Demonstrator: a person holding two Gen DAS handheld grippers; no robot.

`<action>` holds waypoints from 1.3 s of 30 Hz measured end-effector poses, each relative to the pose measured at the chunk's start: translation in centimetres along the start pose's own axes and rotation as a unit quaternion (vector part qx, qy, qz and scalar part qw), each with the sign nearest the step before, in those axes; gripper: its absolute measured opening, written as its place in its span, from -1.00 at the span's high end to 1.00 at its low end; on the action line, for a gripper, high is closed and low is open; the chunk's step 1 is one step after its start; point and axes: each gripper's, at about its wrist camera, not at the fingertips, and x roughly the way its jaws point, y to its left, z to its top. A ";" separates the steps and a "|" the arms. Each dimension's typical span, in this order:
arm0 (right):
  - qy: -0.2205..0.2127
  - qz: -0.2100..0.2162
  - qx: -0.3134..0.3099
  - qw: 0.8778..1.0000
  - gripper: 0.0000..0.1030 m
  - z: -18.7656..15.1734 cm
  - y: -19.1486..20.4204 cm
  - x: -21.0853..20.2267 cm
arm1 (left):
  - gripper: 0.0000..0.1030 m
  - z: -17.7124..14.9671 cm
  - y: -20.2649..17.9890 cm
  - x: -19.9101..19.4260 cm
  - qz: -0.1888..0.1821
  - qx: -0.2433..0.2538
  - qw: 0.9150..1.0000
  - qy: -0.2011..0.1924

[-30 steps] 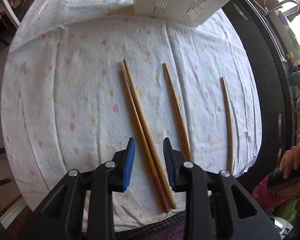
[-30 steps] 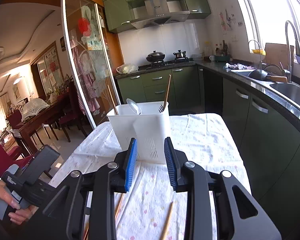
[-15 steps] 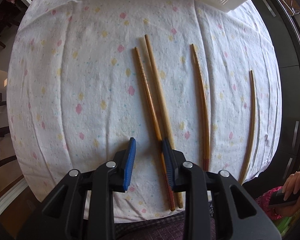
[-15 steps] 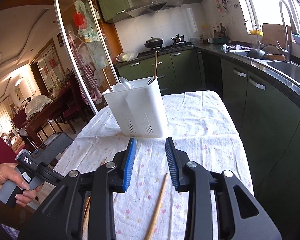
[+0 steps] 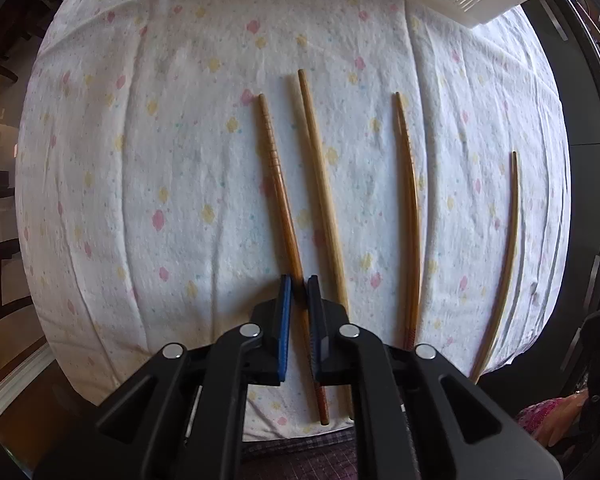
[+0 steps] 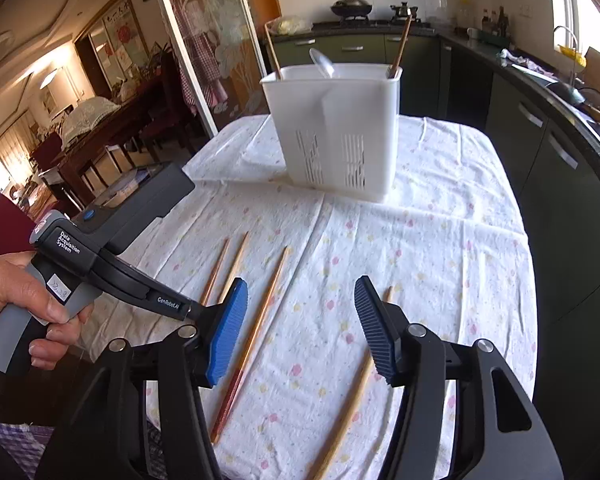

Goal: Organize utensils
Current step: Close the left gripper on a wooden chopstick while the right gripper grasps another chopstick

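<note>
Four wooden chopsticks lie side by side on the flowered cloth (image 5: 180,160). My left gripper (image 5: 298,286) points straight down and is shut on the leftmost, dark chopstick (image 5: 278,184) near its thick end. Beside it lie a pale chopstick (image 5: 320,184), a third chopstick (image 5: 410,208) and a thin fourth chopstick (image 5: 508,248). My right gripper (image 6: 300,284) hangs tilted above the cloth, its jaws opening with nothing between them. Below it are the third chopstick (image 6: 266,308) and the fourth chopstick (image 6: 352,396).
A white slotted utensil holder (image 6: 340,128) stands at the far end of the table with a spoon and two chopsticks in it. A hand (image 6: 16,304) grips the left tool's handle. Dark green kitchen cabinets (image 6: 560,152) run along the right.
My left gripper sank to the cloth and closed on the dark chopstick. My right gripper tipped down toward the table and its jaws spread wider.
</note>
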 end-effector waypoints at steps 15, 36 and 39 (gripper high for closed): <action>0.266 -0.012 0.028 0.964 0.46 3.2 1.4 13.1 | 0.87 0.7 6.4 -5.5 -0.013 -0.017 0.998 -0.066; 0.206 -0.029 0.041 0.977 0.86 3.0 3.9 12.2 | 0.87 -3.5 5.3 -14.4 -0.042 0.054 0.974 -0.218; 0.142 0.018 0.073 0.987 0.86 2.8 2.7 9.0 | 0.87 -3.7 3.8 -16.9 -0.047 0.075 0.961 -0.261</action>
